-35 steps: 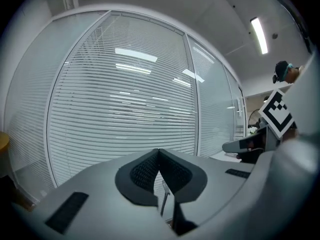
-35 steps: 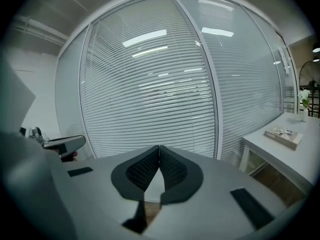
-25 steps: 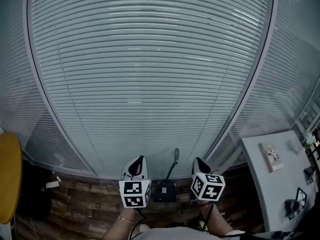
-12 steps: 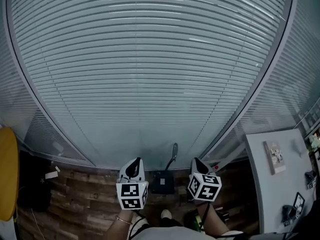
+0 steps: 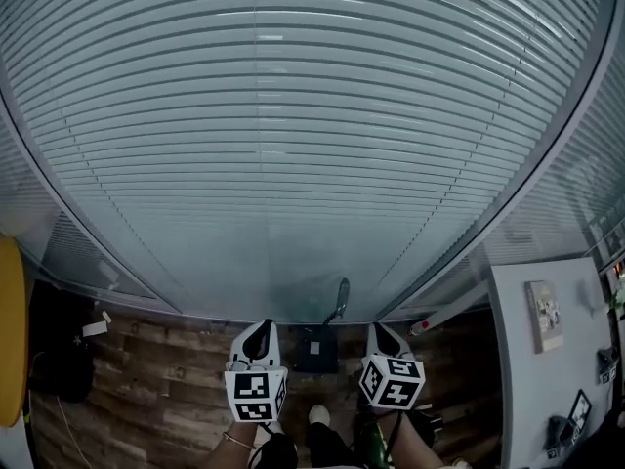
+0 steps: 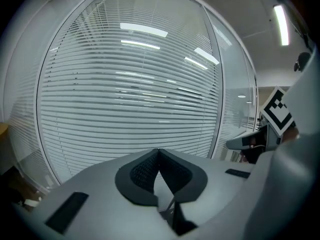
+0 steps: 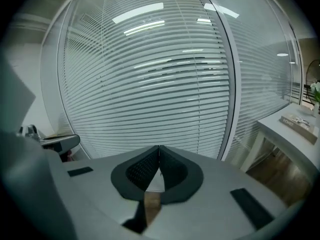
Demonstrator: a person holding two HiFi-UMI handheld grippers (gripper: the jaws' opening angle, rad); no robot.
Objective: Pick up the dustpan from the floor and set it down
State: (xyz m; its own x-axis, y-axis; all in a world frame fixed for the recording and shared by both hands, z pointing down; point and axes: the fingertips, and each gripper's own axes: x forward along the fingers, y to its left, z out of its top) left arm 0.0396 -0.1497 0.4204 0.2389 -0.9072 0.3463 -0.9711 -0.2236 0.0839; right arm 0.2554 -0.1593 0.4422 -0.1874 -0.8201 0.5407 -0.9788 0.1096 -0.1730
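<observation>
Standing between left tool (image 5: pixel 256 332) and right tool (image 5: pixel 383 332) — both clenched, empty — dustpan (image 5: pixel 317 352) on the floor (image 5: pixel 166 360).

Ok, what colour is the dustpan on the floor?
The dustpan is black; the head view shows it best, between the two grippers.

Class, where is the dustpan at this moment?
Head view, bottom centre: the dustpan sits on the wooden floor by the blind-covered glass wall, seen between the left gripper and the right gripper.
</observation>
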